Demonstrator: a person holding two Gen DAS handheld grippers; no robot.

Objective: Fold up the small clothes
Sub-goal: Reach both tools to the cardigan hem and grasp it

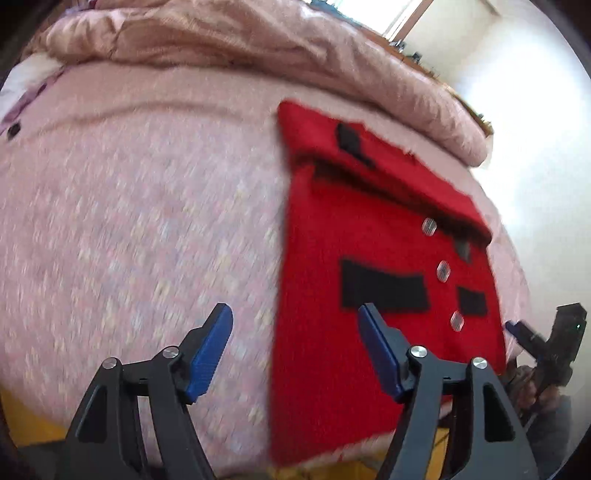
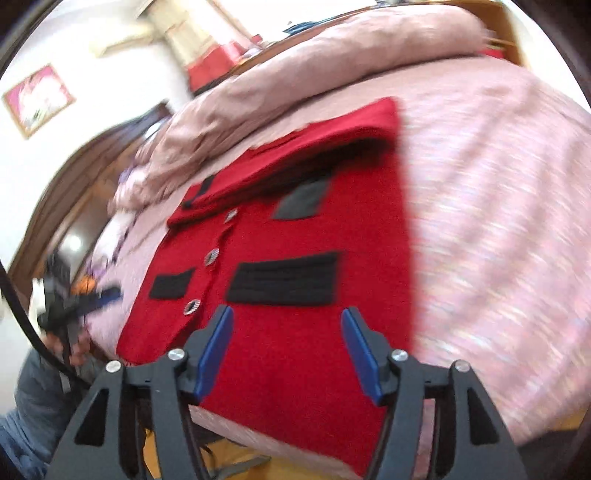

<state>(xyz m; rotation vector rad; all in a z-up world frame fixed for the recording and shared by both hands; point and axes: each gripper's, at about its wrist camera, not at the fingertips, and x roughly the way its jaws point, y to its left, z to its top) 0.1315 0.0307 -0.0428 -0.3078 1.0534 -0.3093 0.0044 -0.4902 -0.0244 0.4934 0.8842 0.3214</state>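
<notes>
Broadly, a bed (image 1: 129,206) covered in a pink patterned sheet fills both views, with a rumpled pink quilt (image 1: 229,33) heaped along its far side.

On the sheet lies a red cardigan (image 1: 369,258), spread flat near the bed's near edge, its far part folded back over itself into a thick band. It carries black rectangular patches (image 2: 284,278) and a line of pale buttons (image 2: 211,255) down the front.

From the left wrist view, the left tool (image 1: 295,321) hangs over the bed with its blue-padded fingers (image 1: 210,354) spread wide and nothing between them; the cardigan lies ahead and to its right, one finger over the red cloth, the other over bare sheet. Whether it touches the fabric cannot be told through the blur.

From the right wrist view, the right tool (image 2: 286,328) sits over the cardigan's near hem, jaws likewise wide apart and empty, both fingers above red fabric just short of the largest black patch.

Each tool shows small and blurred at the edge of the other's view, beside the cardigan.

A framed picture (image 2: 37,98) hangs on the white wall.
</notes>
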